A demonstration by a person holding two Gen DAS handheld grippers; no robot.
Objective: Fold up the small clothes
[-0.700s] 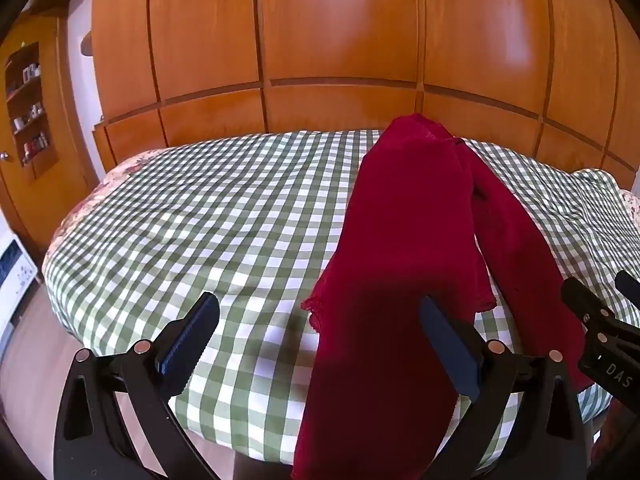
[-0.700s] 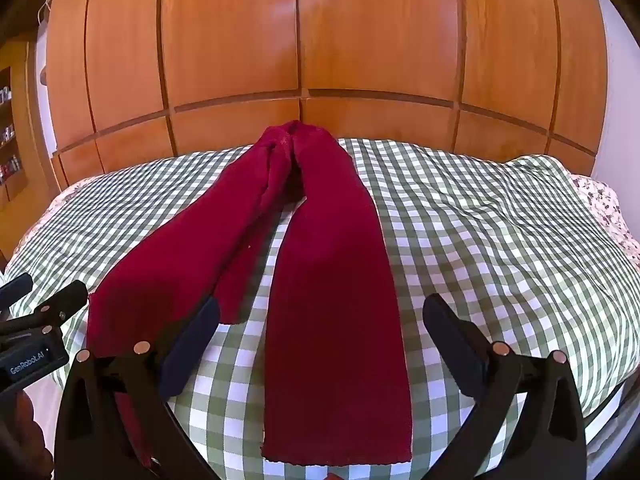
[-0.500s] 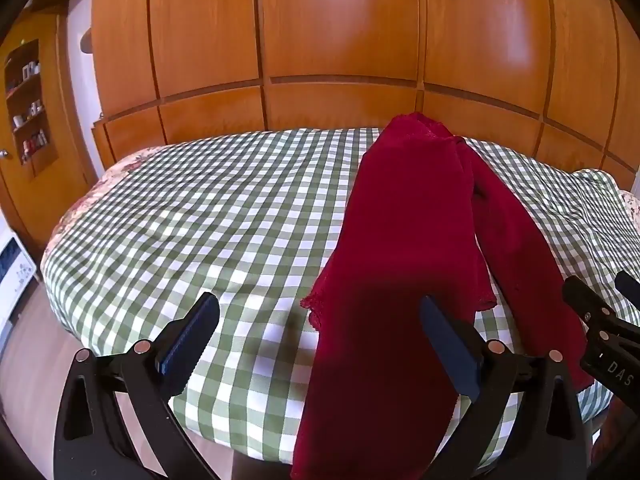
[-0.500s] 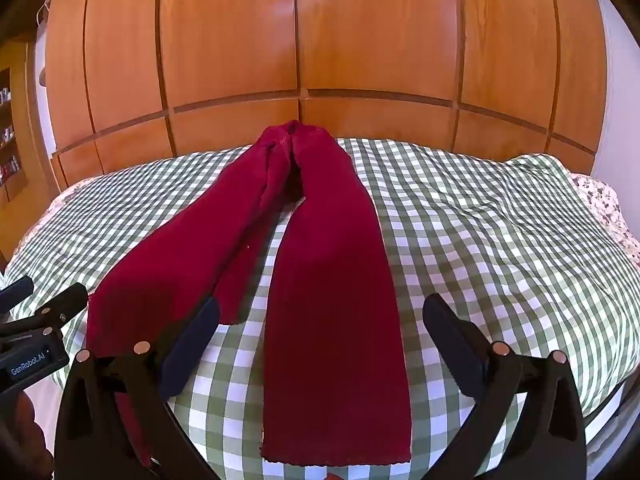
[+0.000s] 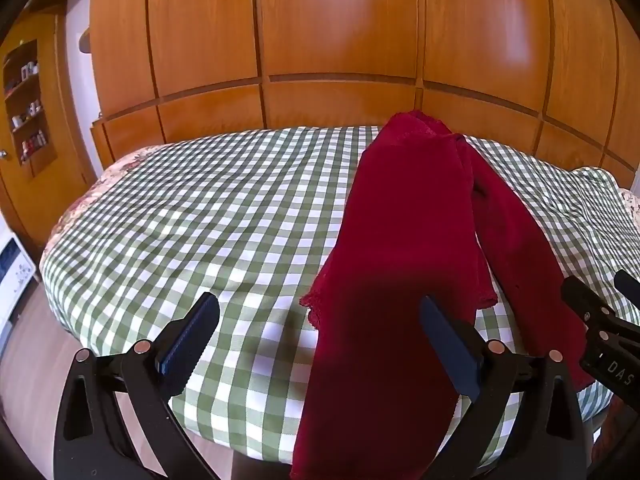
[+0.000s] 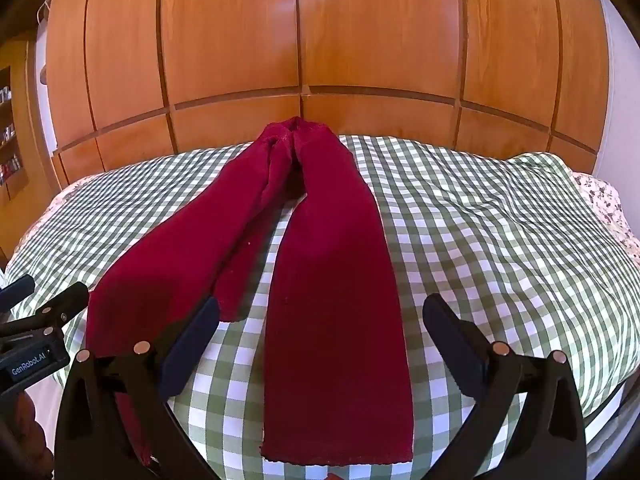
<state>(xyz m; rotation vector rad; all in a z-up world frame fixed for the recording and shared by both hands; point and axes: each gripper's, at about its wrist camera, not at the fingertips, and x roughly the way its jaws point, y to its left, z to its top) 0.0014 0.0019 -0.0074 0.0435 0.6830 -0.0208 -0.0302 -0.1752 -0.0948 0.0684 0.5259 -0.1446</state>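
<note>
— Burgundy knit, soft and ribbed-looking: that long dark-red pair of leggings [image 5: 404, 240] lies on the bed with the green-and-white checked cover [image 5: 208, 220], waist toward the wooden wardrobe doors [image 5: 340, 40], legs running toward us. From the left wrist view, how would you judge it?

— Light and limp, I think. It will sag and drag on the cover rather than slide stiffly, so a single pinch would leave the rest trailing. The nearer leg hangs over the bed's edge; its scalloped hem there looks like the place to take hold.

— And the left tongs [image 5: 316, 340]?

— Wide apart, empty, hovering over the bed's near edge, with the leg partly between the two pads but untouched. The other tool shows at the right border.

— Anything changed from the earlier left picture?

— Hardly. Cloth and tongs sit where they did; the framing barely shifts.

— Now the right wrist view.

— Here both legs [image 6: 332, 280] fan out in a V from the waist. The right leg lies flat, its hem just short of the bed's edge. The right tongs [image 6: 320, 344] are spread wide, straddling that leg near its hem, gripping nothing. I would pinch the hem corners, one tool per leg.

— Differences there?

— None worth naming; the garment lies the same, the tongs stay open.
</note>
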